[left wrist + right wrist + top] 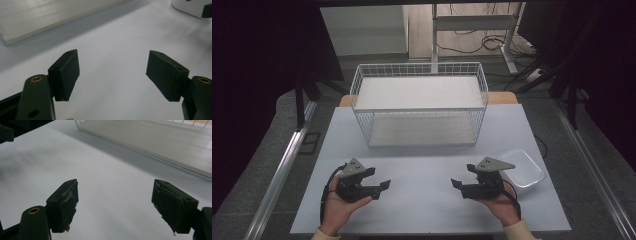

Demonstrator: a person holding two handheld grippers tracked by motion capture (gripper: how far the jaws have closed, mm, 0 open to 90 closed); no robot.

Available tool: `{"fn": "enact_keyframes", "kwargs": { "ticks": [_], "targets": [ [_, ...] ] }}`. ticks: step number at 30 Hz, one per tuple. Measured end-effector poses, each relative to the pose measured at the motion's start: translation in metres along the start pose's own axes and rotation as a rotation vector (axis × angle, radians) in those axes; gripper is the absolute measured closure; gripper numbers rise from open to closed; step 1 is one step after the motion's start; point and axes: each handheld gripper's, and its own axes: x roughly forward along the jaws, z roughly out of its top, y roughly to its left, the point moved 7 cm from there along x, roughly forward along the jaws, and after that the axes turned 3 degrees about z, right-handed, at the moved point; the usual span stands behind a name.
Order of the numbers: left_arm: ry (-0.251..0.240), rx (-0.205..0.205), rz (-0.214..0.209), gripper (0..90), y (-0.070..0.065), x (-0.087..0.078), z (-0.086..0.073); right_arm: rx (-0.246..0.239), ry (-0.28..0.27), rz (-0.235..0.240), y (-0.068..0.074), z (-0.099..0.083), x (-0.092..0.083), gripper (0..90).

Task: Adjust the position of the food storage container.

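A person's two hands rest low on the near part of the white table (427, 150), each holding a black two-jaw gripper turned inward toward the other. The left gripper (379, 178) has its jaws spread wide with nothing between them; in the left gripper view (112, 72) only bare tabletop lies between the pads. The right gripper (463, 176) is likewise spread wide and holds nothing, and in the right gripper view (115, 202) its pads (66, 200) look scuffed and frayed along the edges.

Nearest to the right gripper is a clear plastic container (522, 167), shallow, rectangular with rounded corners, lidless as far as I can tell, and apparently with nothing in it. It sits near the right edge of the table, just to the right of and slightly beyond the right hand (502, 202). Its corner shows at the top right of the left gripper view (190, 6).

At the far middle of the table stands a white wire basket (419, 102) with a pale board as its floor. Its near wall is well apart from both grippers.

Between the two grippers the tabletop is open, and a broad bare strip runs from them to the basket. The container has little margin to the table's right edge; the left hand (339, 207) sits near the near left corner.
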Motion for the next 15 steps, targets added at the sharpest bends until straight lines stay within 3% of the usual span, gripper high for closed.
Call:
{"fn": "enact_keyframes", "kwargs": {
  "ticks": [7,15],
  "targets": [
    [-0.008,0.012,-0.003,26.2,-0.005,0.002,0.002,0.002,0.020,-0.012,0.003,-0.003,0.005,22.8],
    [-0.036,0.027,0.024,26.4,-0.011,-0.012,0.004,-0.009,0.010,-0.019,0.006,0.003,0.004,23.5]
  ]
}}
